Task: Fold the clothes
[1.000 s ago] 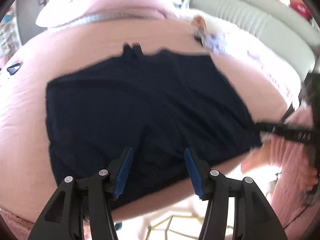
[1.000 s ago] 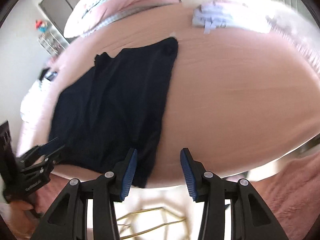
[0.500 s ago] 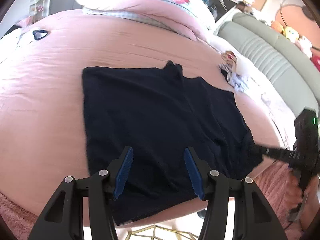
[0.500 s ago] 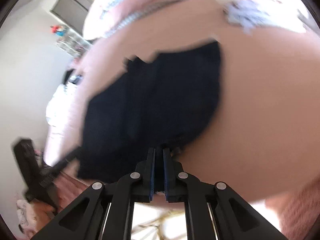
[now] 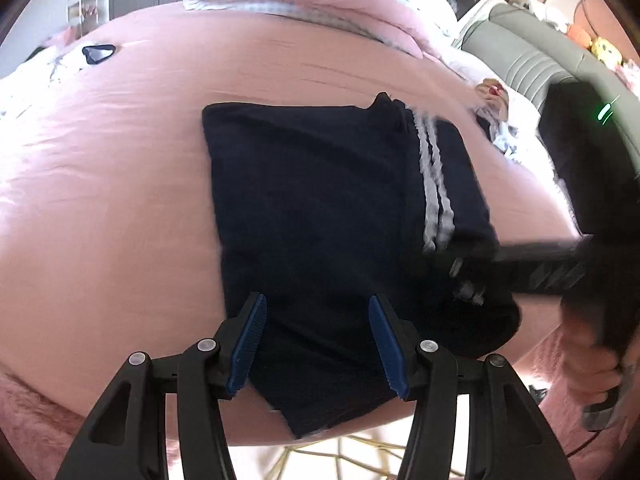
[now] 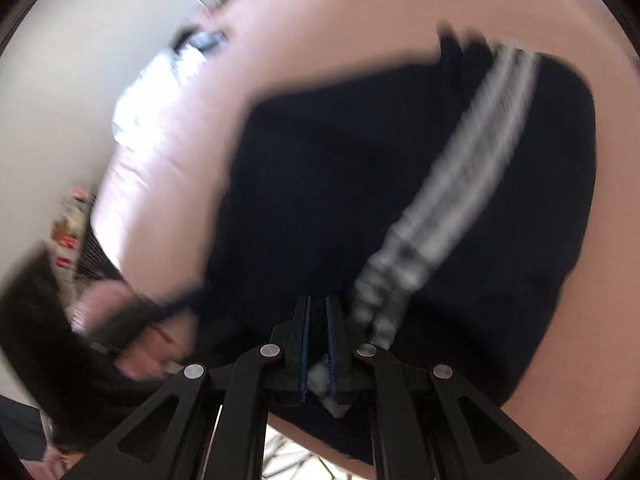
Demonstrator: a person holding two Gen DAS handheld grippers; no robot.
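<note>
A dark navy garment (image 5: 320, 216) lies on the pink bed (image 5: 120, 168). Its right side is folded over toward the left, showing two white stripes (image 5: 434, 196). My left gripper (image 5: 317, 344) is open and empty, just above the garment's near hem. My right gripper (image 6: 317, 344) is shut on the garment's near right edge; it shows in the left wrist view (image 5: 464, 258) holding the folded flap over the garment. In the blurred right wrist view the garment (image 6: 380, 168) and its stripes (image 6: 460, 184) fill the frame.
Pillows and a pink duvet (image 5: 304, 4) lie at the head of the bed. A grey sofa (image 5: 520, 60) stands to the right. A patterned cloth (image 5: 496, 120) lies past the garment's far right corner. A small dark object (image 5: 98, 53) lies at the far left.
My right gripper closed on the garment's near right corner and carried it up and leftward, folding the right side over and exposing the white stripes. The left gripper stayed open over the hem.
</note>
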